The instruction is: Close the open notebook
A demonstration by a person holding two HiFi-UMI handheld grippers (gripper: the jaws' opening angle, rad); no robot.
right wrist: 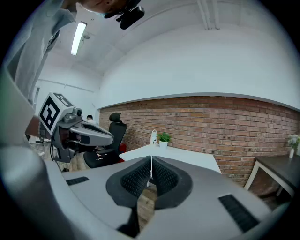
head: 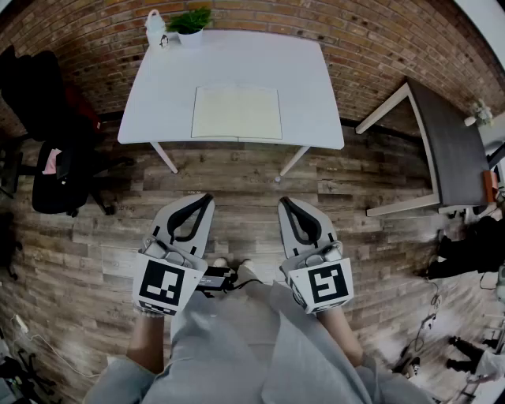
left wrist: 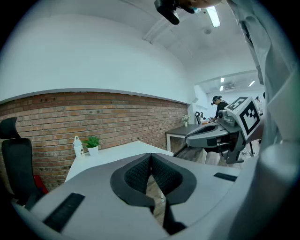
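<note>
Grey claws [head: 208, 196] [head: 282, 201] tight together, empty

We see a white counter [head: 308, 87] carrying a notebook [head: 237, 112] whose open pages are pale cream. At the counter's far left corner, a green plant [head: 189, 19] sits in a white pot [head: 191, 37] beside a white bottle [head: 155, 28]. The brick wall [head: 379, 39] is reddish brown with paler mortar lines. The floor [head: 237, 181] shows wood planks in mixed browns and greys. We find the left gripper [head: 207, 198] and right gripper [head: 284, 202] light grey, their pads [left wrist: 136, 176] black with a fine dimpled texture, and each marker cube [head: 167, 284] white with black squares. The side table [head: 450, 150] has a dark grey top on white legs; the office chair [head: 47, 102] is black.
</note>
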